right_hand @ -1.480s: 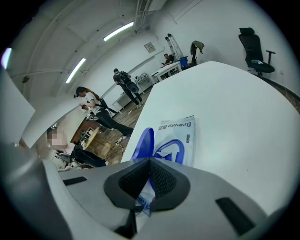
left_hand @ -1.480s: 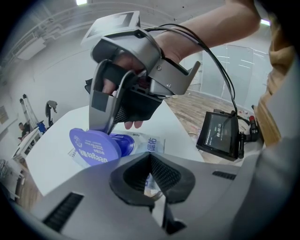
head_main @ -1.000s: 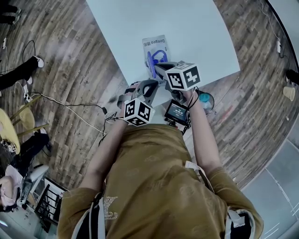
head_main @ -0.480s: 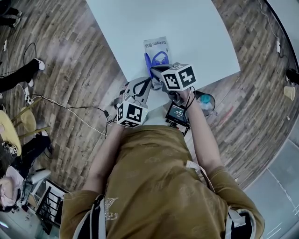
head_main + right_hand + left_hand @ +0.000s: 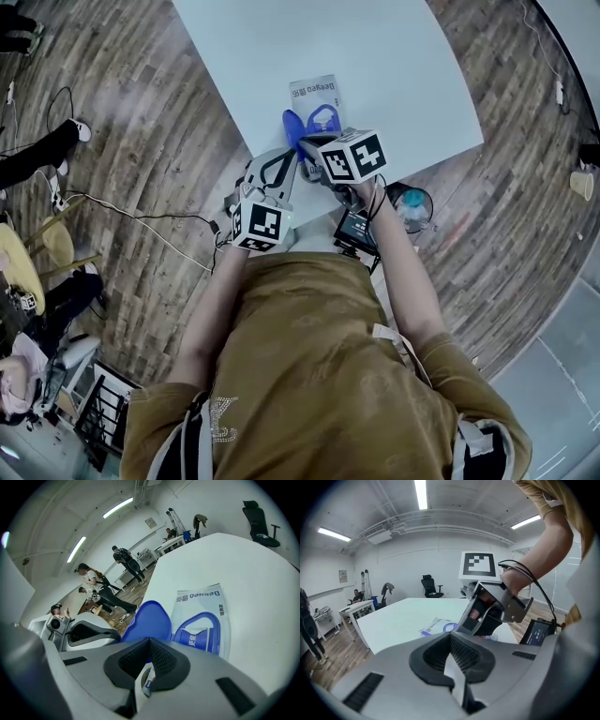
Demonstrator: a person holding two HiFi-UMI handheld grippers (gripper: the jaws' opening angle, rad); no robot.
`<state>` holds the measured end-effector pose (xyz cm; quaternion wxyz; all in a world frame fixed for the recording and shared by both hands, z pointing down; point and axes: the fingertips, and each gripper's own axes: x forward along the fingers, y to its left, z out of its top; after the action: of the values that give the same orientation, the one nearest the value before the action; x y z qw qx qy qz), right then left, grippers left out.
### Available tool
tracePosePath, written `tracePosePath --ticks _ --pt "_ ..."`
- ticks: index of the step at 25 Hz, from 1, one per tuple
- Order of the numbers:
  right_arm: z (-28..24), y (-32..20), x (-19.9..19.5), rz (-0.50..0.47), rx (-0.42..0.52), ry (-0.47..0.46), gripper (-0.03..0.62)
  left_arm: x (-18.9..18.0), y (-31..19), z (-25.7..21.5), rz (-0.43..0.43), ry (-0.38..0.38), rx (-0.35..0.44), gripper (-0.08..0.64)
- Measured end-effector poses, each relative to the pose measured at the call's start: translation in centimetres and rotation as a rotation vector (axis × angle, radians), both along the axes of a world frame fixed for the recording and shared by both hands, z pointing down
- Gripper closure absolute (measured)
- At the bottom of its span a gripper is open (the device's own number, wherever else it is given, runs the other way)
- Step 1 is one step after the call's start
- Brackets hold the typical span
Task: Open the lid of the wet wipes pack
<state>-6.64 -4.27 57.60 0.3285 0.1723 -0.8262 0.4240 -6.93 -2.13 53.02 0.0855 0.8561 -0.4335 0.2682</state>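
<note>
The wet wipes pack (image 5: 314, 94) lies lengthwise at the tabletop's (image 5: 394, 56) near edge, blue lid (image 5: 292, 123) raised leftward, directly ahead of the right gripper (image 5: 312, 150), whose jaws appear clamped on its near end; the left gripper's (image 5: 279, 161) jaws are closed and empty.

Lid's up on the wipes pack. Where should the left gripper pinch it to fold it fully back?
Pinch the blue lid of the wet wipes pack by its rounded free edge, coming from the left, where it tilts up clear of the film. The right gripper looks clamped on the pack's near end, so that side is taken.
</note>
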Motion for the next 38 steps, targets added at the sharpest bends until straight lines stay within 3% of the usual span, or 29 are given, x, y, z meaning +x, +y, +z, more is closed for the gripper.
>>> tracePosePath --ticks 5,10,14,21,26,32,38 --pt "0.3 0.2 0.2 -0.013 -0.001 0.018 0.584 -0.6 0.1 0.5 -0.020 -0.003 -0.016 0.560" --pt "-0.5 0.3 0.9 0.030 0.008 -0.022 0.584 -1.0 0.4 1.1 -0.024 -0.042 -0.019 0.560" --pt "-1.5 -0.3 2.3 0.067 0.072 -0.037 0.584 -1.7 0.3 2.3 -0.041 -0.052 -0.047 0.560" --pt "-1.6 -1.1 7.1 0.181 0.118 0.014 0.584 -2.9 0.5 4.9 -0.035 -0.112 -0.120 0.560" --pt "-2.3 -1.4 9.6 0.317 0.106 -0.024 0.584 -2.2 0.9 7.1 0.039 -0.195 -0.176 0.560" --pt "1.9 -0.7 13.1 0.357 0.112 0.192 0.584 -1.7 0.6 7.9 0.072 -0.219 -0.197 0.560" --pt "2.4 0.4 12.4 0.399 0.045 0.156 0.584 -2.7 -0.3 7.8 0.063 -0.223 -0.196 0.560"
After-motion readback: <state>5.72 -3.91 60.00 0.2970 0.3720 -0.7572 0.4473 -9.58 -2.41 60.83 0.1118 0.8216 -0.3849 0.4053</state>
